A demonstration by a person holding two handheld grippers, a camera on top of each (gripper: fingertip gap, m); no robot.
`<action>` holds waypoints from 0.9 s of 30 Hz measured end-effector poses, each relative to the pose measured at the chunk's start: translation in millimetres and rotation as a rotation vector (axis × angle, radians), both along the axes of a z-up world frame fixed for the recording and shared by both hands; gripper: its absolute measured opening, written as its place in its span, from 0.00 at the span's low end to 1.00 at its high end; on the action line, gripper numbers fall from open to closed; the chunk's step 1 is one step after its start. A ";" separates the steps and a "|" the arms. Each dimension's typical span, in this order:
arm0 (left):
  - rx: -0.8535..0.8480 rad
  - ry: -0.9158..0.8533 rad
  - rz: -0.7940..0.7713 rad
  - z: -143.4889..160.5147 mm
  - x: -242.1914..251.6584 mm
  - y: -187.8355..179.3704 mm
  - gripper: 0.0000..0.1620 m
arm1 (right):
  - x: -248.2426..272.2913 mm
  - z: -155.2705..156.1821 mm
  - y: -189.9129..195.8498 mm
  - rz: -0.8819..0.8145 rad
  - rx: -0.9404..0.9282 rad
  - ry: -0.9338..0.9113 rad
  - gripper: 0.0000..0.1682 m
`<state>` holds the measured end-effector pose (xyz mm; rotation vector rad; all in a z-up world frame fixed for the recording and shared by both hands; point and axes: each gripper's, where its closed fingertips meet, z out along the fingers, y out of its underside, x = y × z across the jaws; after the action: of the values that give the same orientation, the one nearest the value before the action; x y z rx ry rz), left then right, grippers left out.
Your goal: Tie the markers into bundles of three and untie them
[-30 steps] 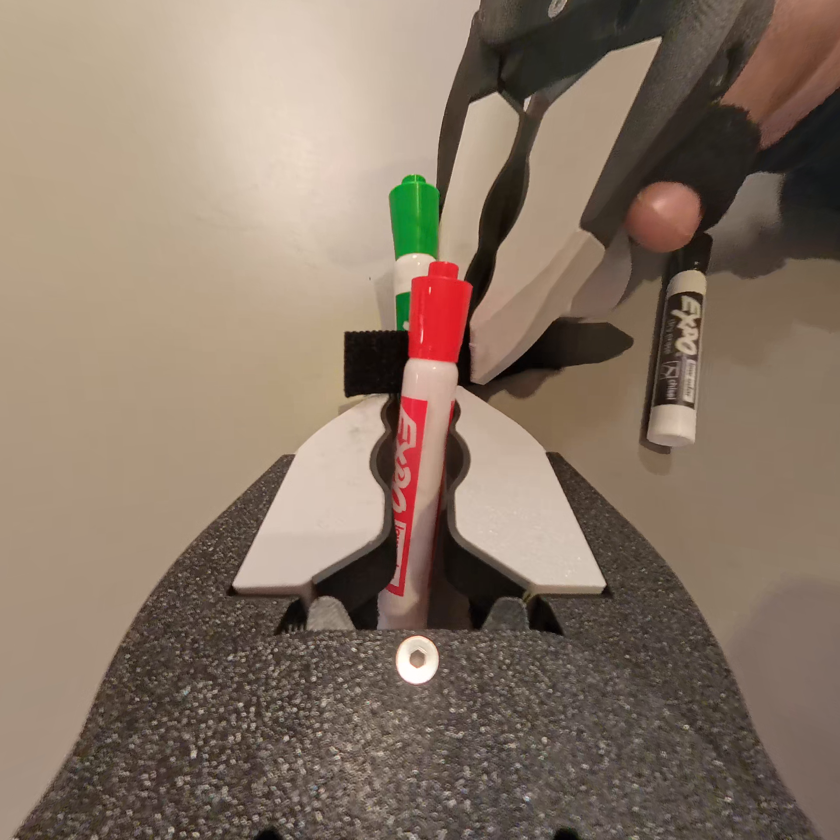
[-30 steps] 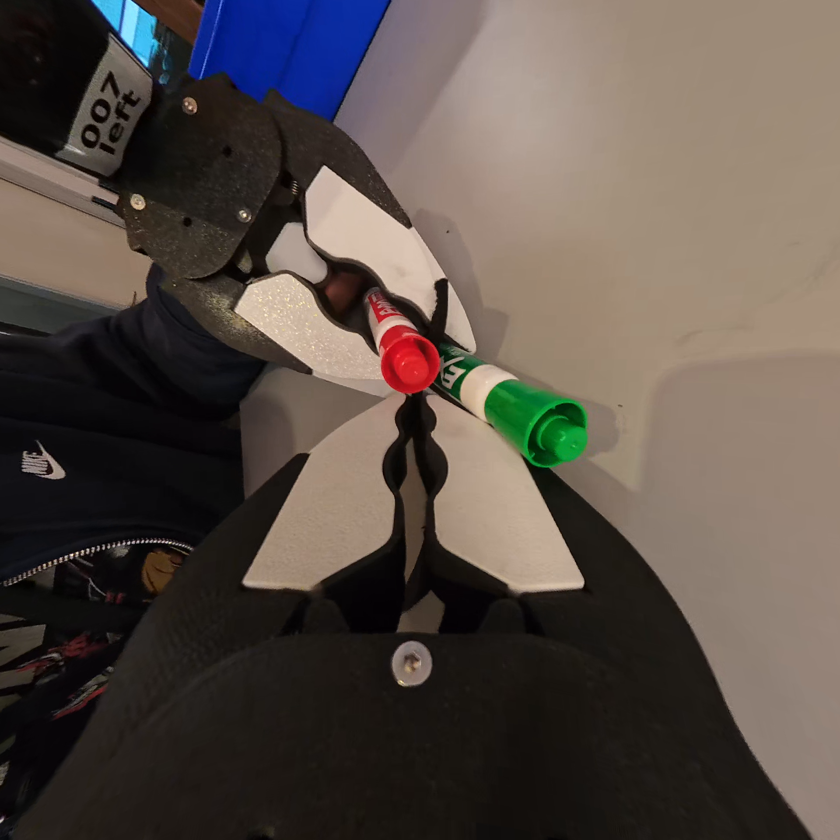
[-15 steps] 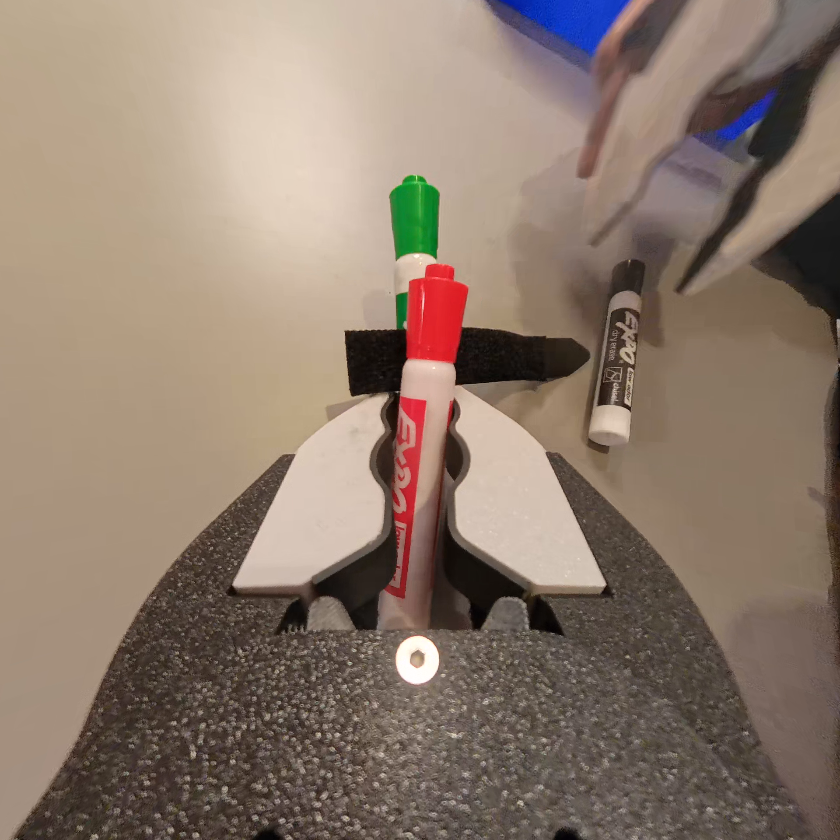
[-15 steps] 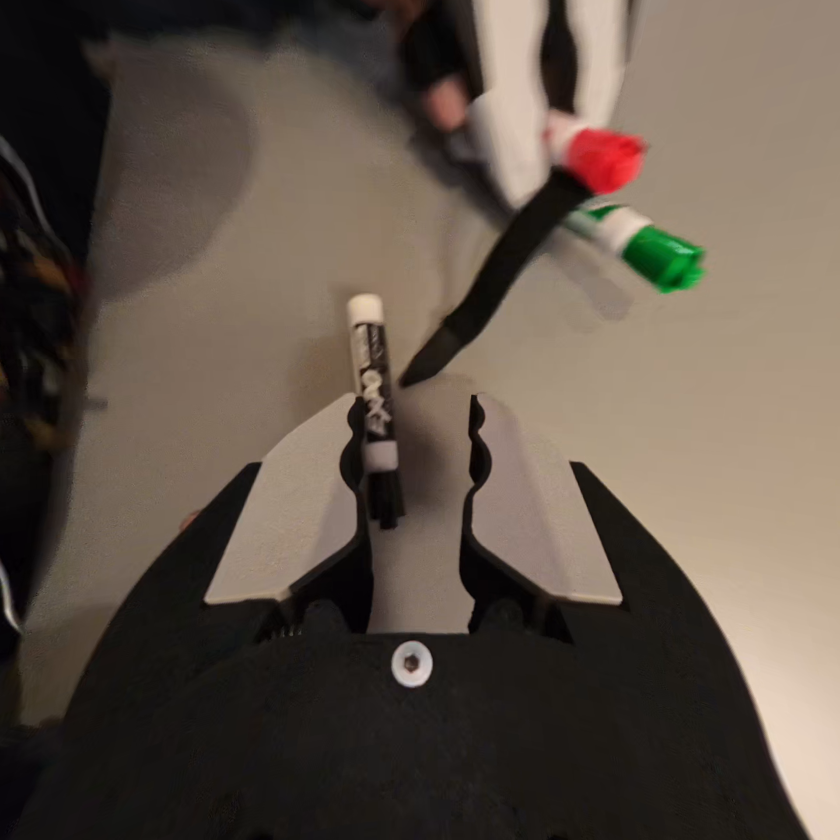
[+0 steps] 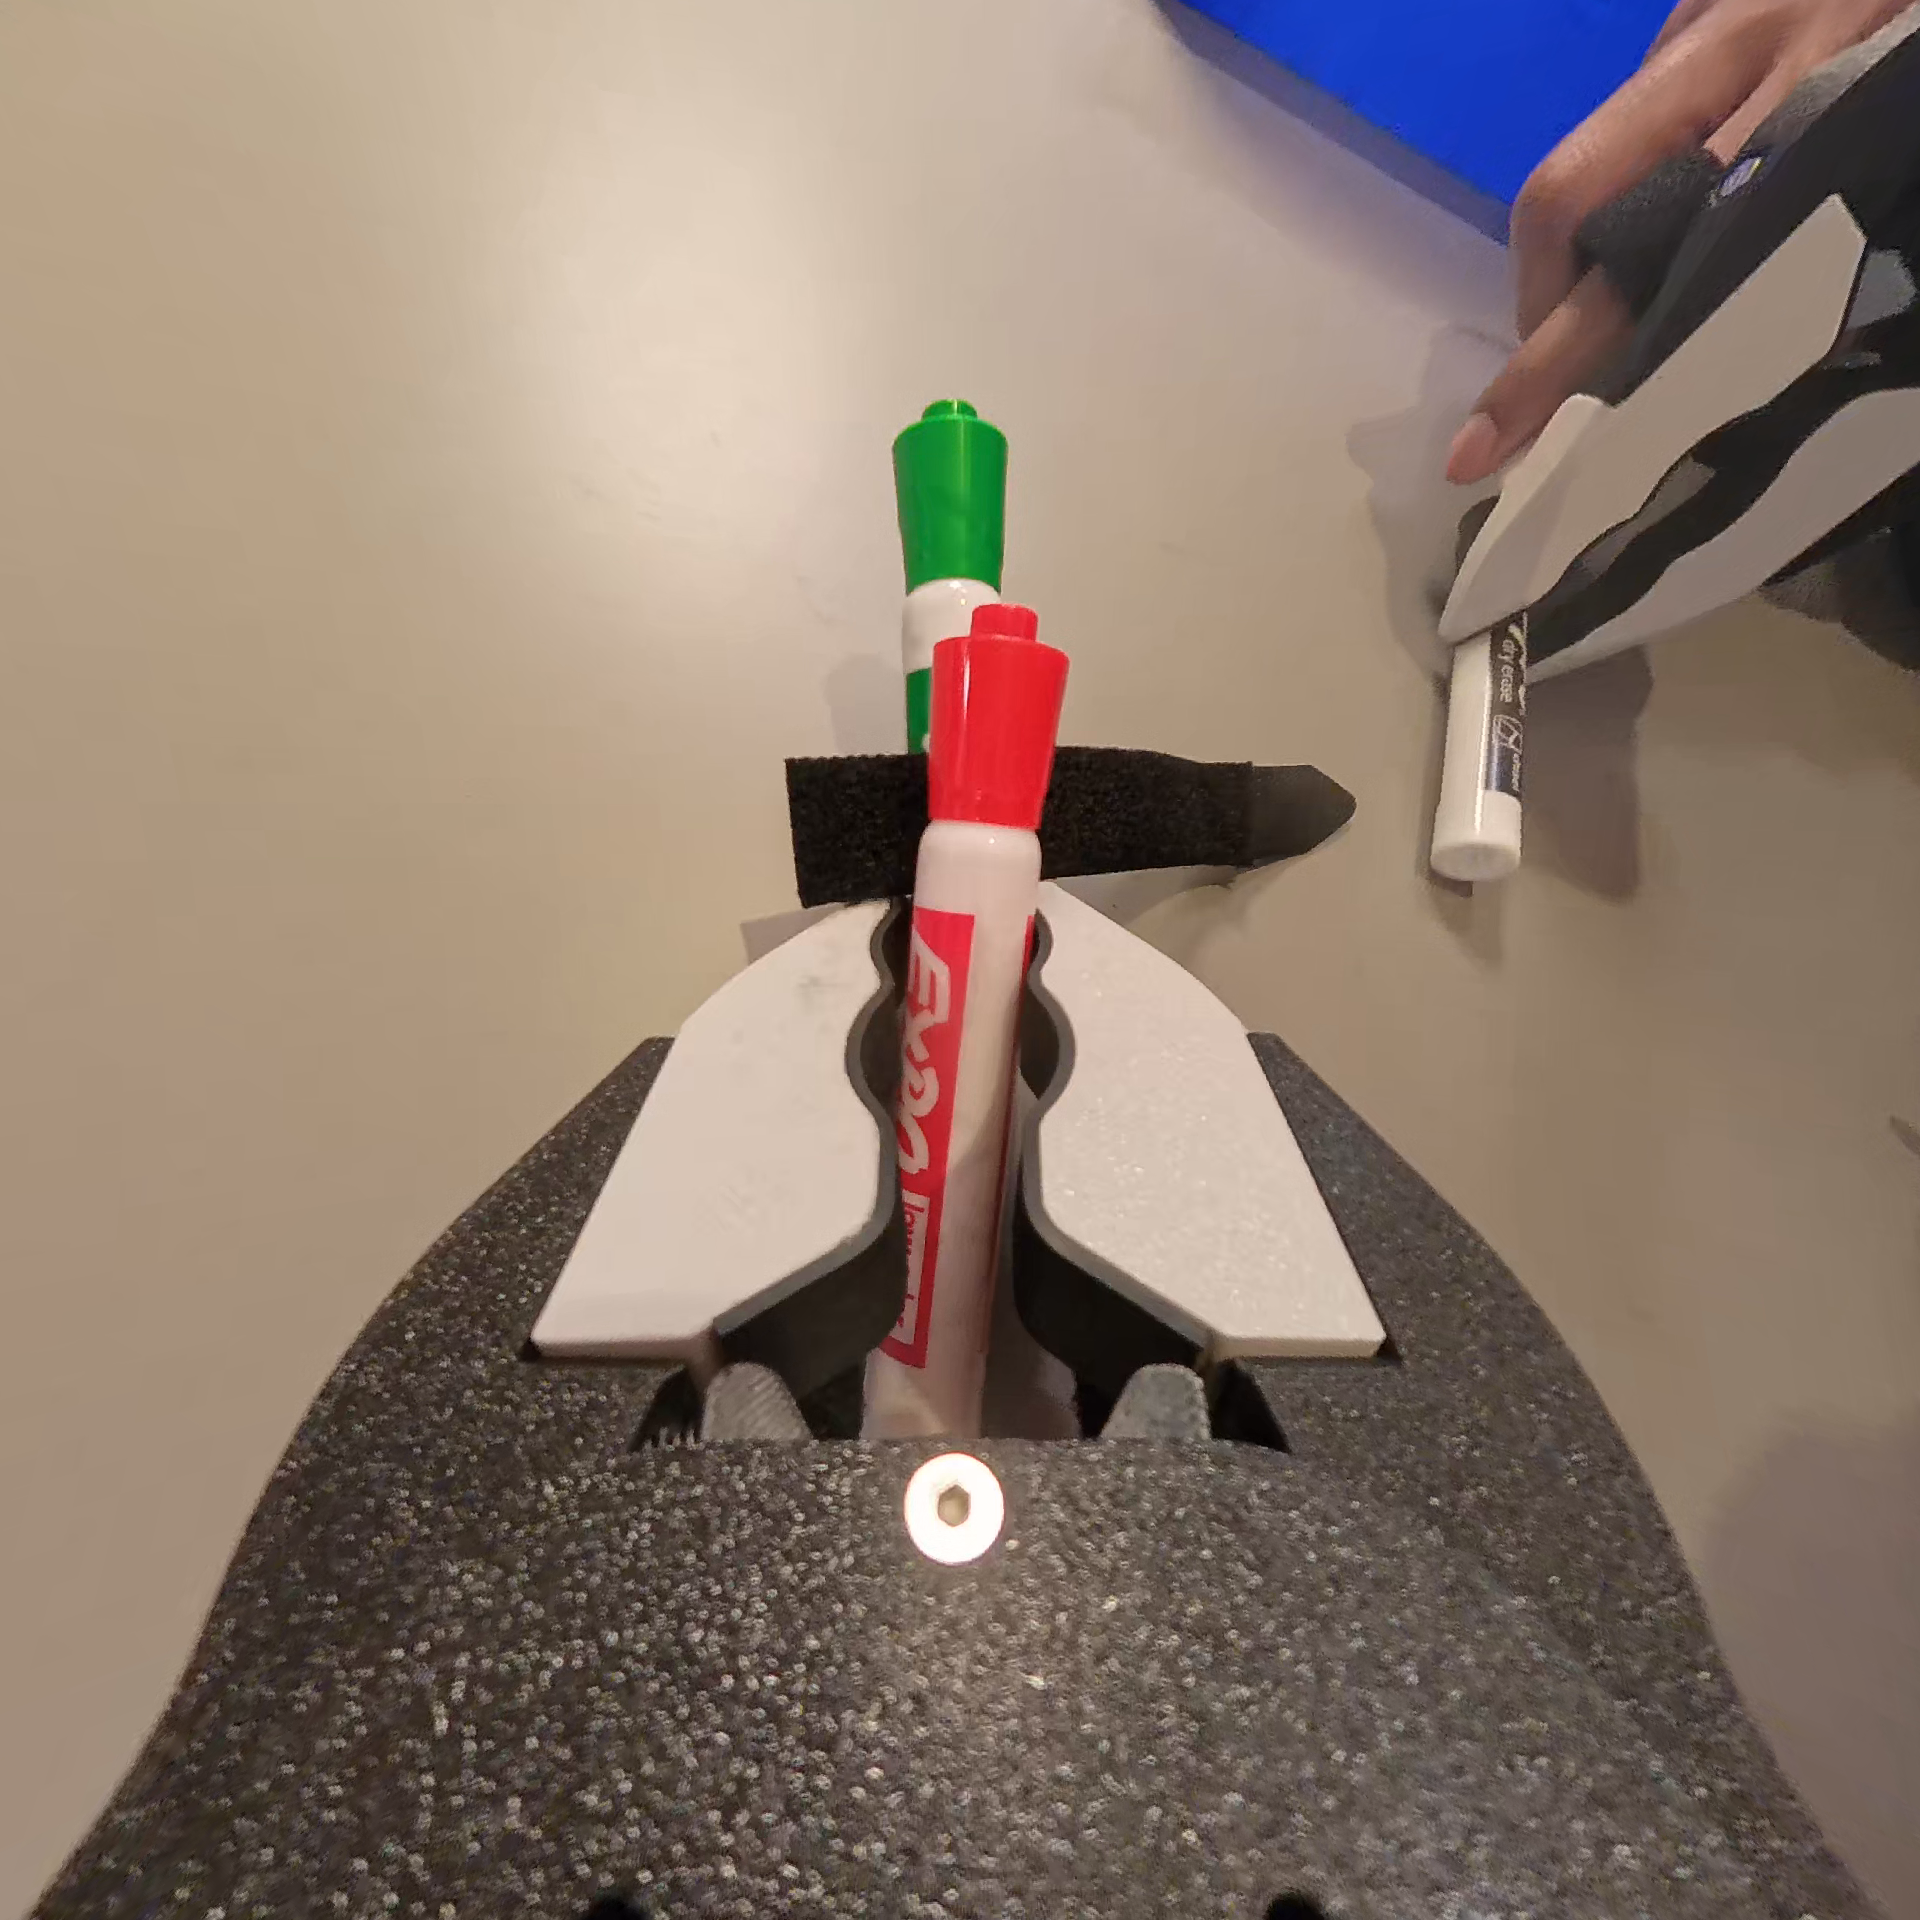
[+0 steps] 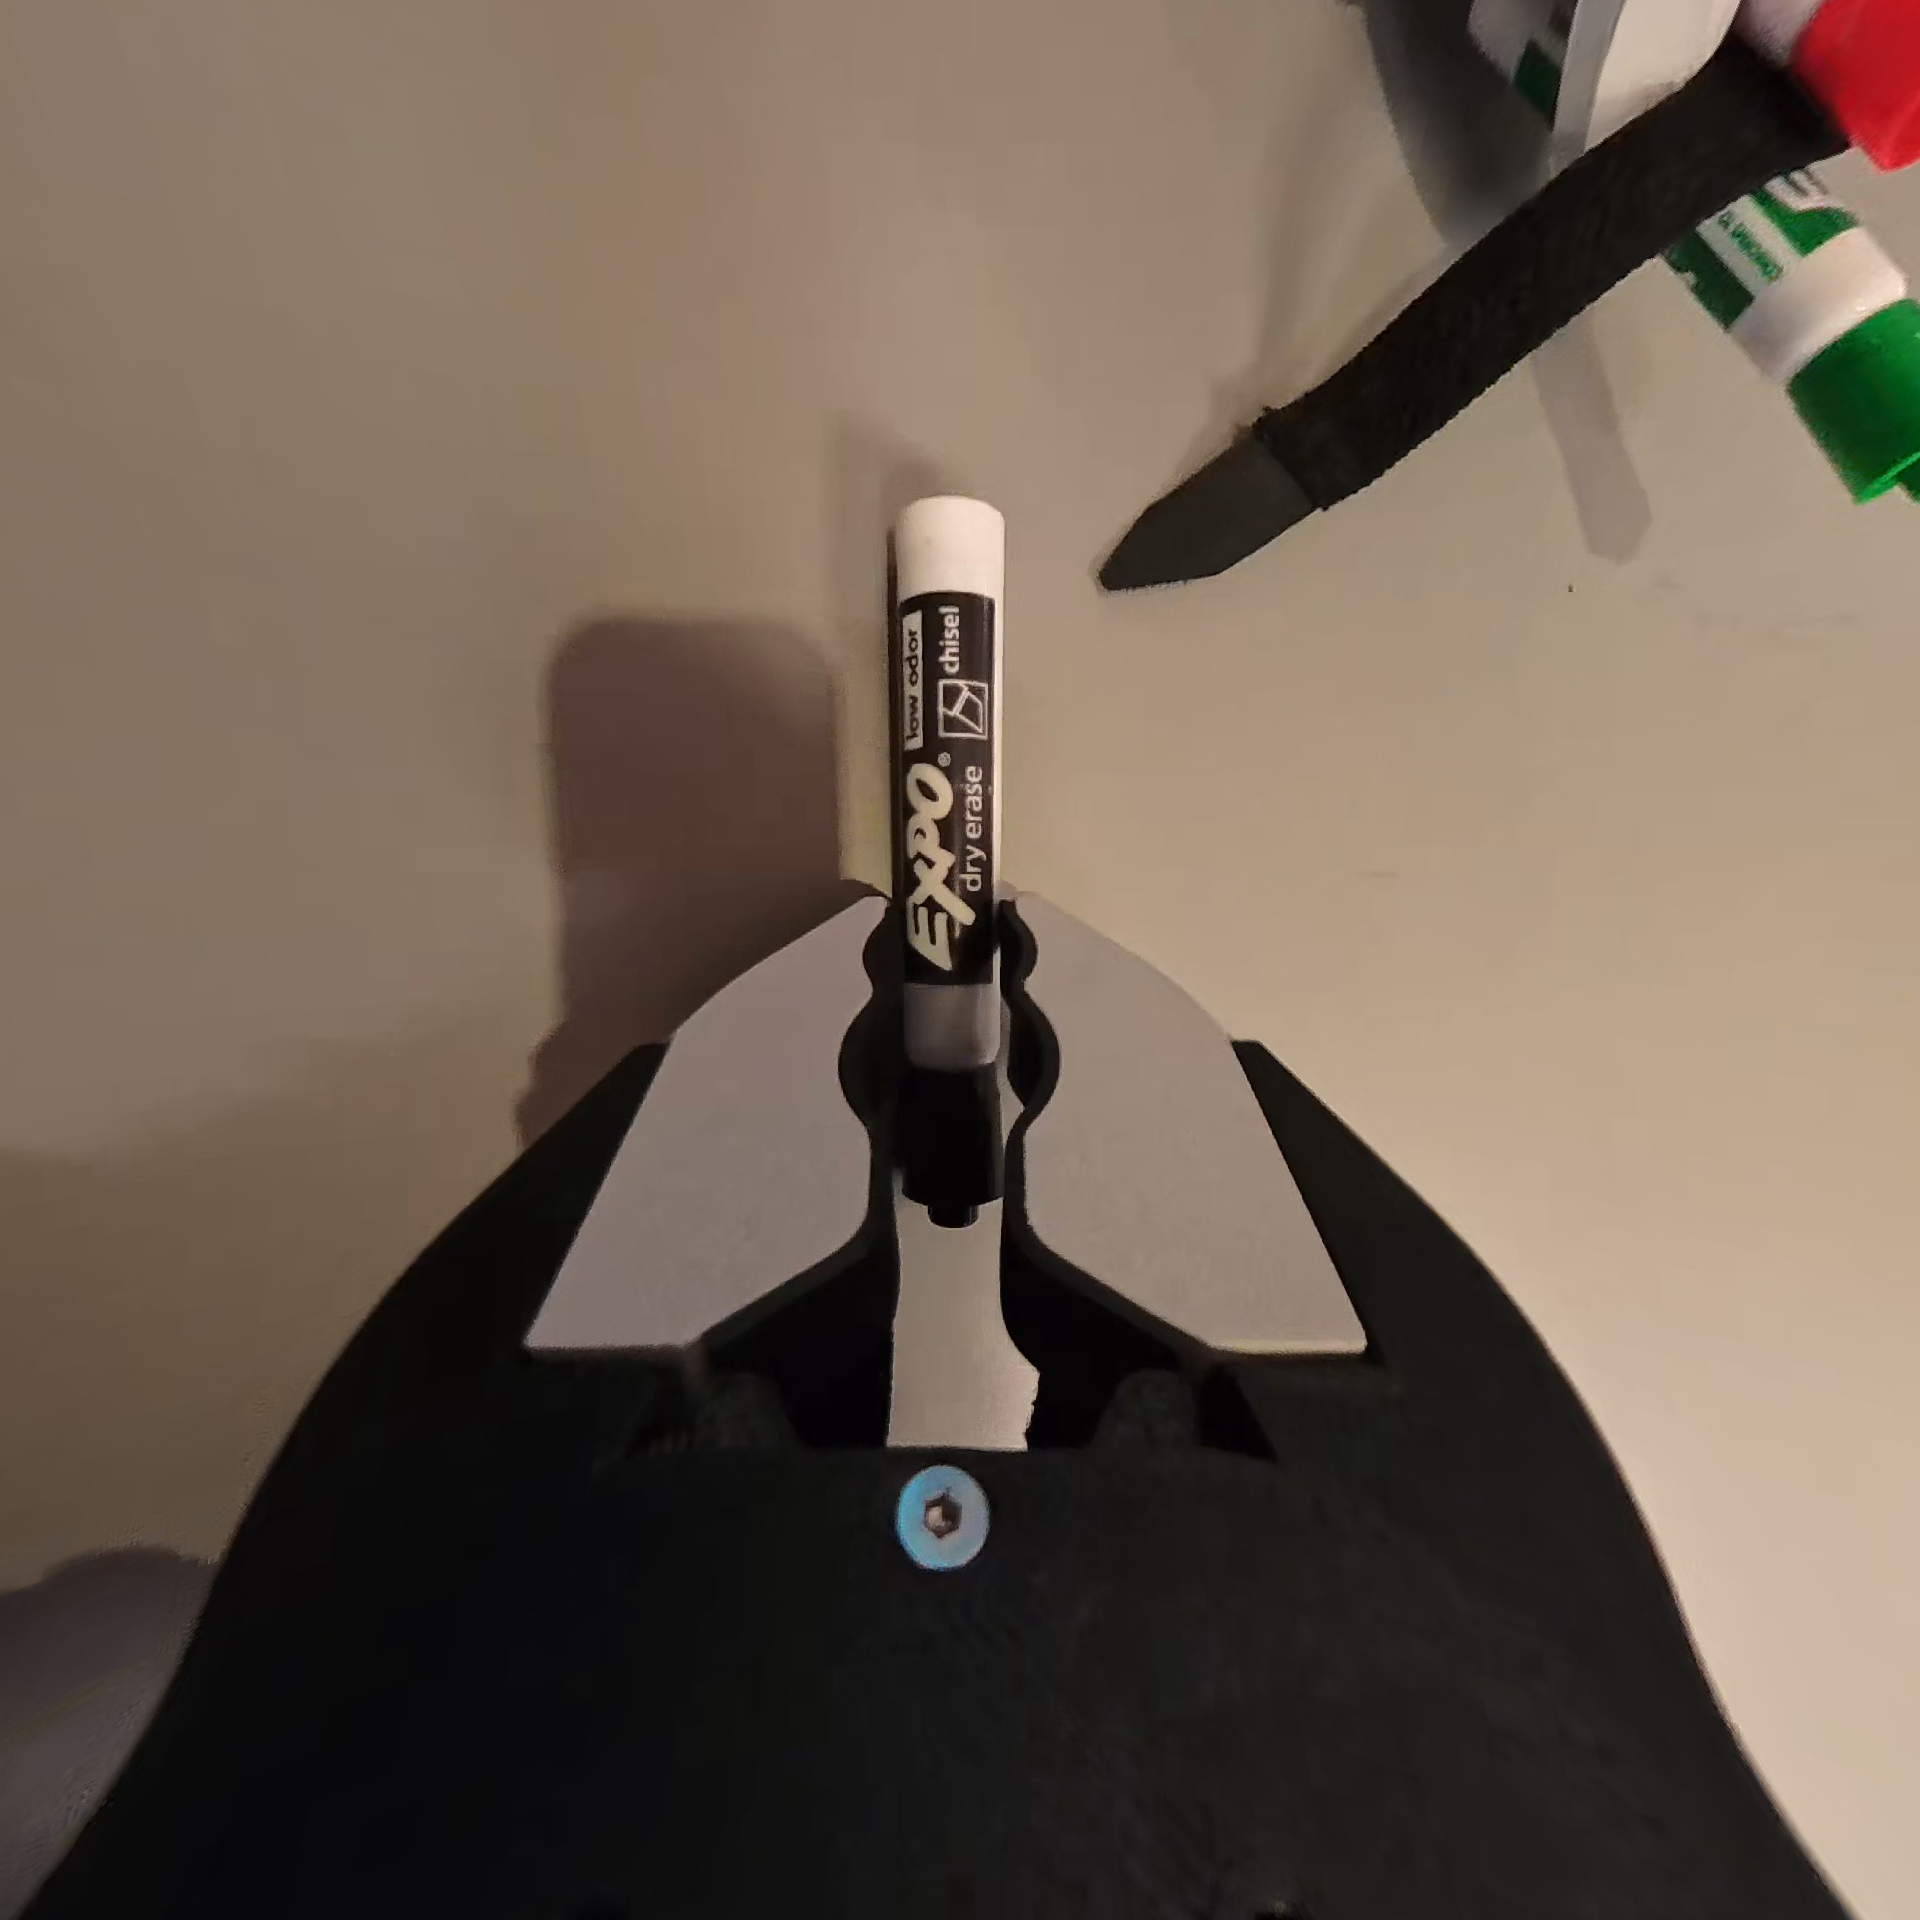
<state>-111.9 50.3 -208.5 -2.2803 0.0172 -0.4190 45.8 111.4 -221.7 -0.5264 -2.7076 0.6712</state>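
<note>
Left gripper point(image 5: 956, 925) is showing a speckled black body, white wavy-edged fingers and a silver screw point(image 5: 954, 1508); right gripper point(image 6: 940, 920) is looking alike.

Plain beige worktop point(image 5: 416, 520), shadowed in places, with a blue object point(image 5: 1403, 94) at its far edge

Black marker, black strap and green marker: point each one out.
black marker point(image 6: 948, 790), right wrist view, on its labelled barrel.
black strap point(image 5: 1132, 821), left wrist view, on the free end right of the red cap.
green marker point(image 5: 951, 509), left wrist view, on its green cap.
</note>
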 end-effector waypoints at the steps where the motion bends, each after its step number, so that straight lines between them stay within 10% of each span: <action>1: 0.000 0.000 -0.002 0.0 0.2 0.0 0.12 | 0.0 0.1 2.6 0.012 0.001 0.011 0.10; 10: -0.002 0.010 -0.009 -0.9 1.2 0.0 0.12 | -11.7 22.3 23.7 -0.275 -0.006 0.055 0.27; 18: -0.002 0.016 -0.006 -1.1 0.9 0.4 0.12 | -9.2 23.8 39.6 -0.874 -0.235 -0.080 0.17; 27: -0.005 0.037 -0.010 -2.0 1.8 0.8 0.12 | -7.5 7.7 37.6 -1.036 -0.363 -0.181 0.18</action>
<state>-110.2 51.1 -210.5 -2.2932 0.0466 -0.3822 38.3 149.0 -214.0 -1.9329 -1.9841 0.7874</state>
